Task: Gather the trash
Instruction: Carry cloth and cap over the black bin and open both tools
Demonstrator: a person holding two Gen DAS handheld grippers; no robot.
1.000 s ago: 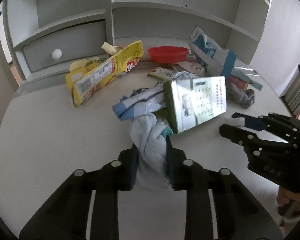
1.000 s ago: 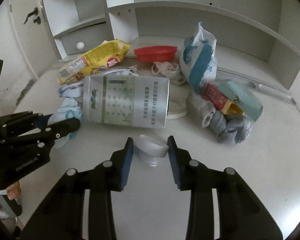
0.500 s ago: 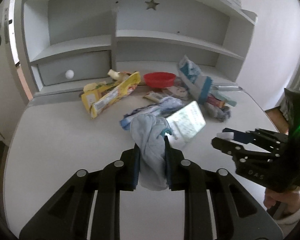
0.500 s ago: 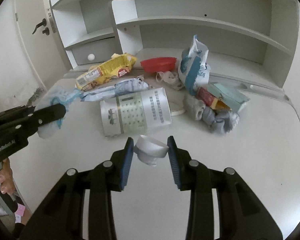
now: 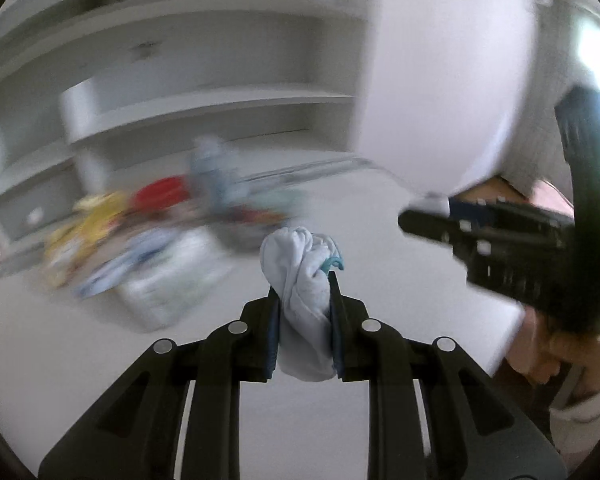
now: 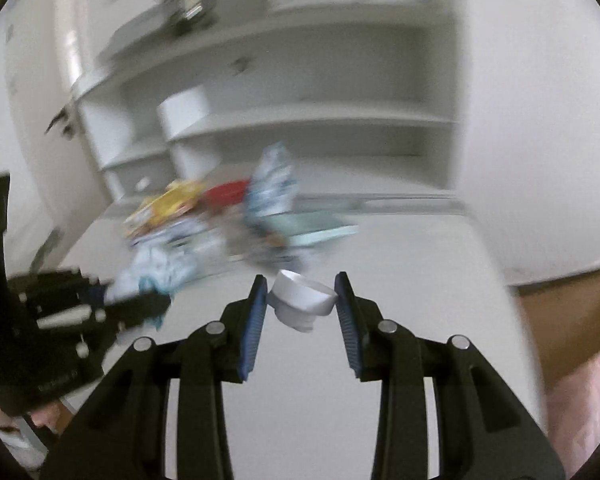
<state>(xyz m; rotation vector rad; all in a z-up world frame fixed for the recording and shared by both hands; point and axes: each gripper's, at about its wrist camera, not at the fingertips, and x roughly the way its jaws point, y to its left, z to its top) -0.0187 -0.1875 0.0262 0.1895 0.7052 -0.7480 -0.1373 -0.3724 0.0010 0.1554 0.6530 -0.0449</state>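
- The left gripper [image 5: 303, 280] is clamped on a bunched pale blue cloth [image 5: 304, 280]; the cloth sticks out above the fingertips and hangs down between the fingers, with a small teal loop at its upper right edge
- The right gripper [image 6: 301, 286] holds a small white cap [image 6: 301, 298] between its blue pads [image 6: 253, 328]; the cap sits tilted with its wide rim up and its narrower ridged end down, and the jaws press on it from both sides
- Both held things are lifted above the white desk [image 6: 300, 400], apart from the rest of the litter
- The remaining pile of trash [image 6: 220, 216] lies on the desk near the shelf unit [image 6: 300, 120]; it is blurred, and only a yellow packet [image 6: 172, 200], a red dish [image 6: 226, 192] and a blue-and-white bag [image 6: 272, 188] can be told
- In the left wrist view the right gripper [image 5: 424, 218] shows at the right edge with a bit of white at its tip, and the person's hand [image 5: 548, 352] is below it
- In the right wrist view the left gripper [image 6: 148, 300] shows at the left edge with the cloth [image 6: 156, 272] at its tip
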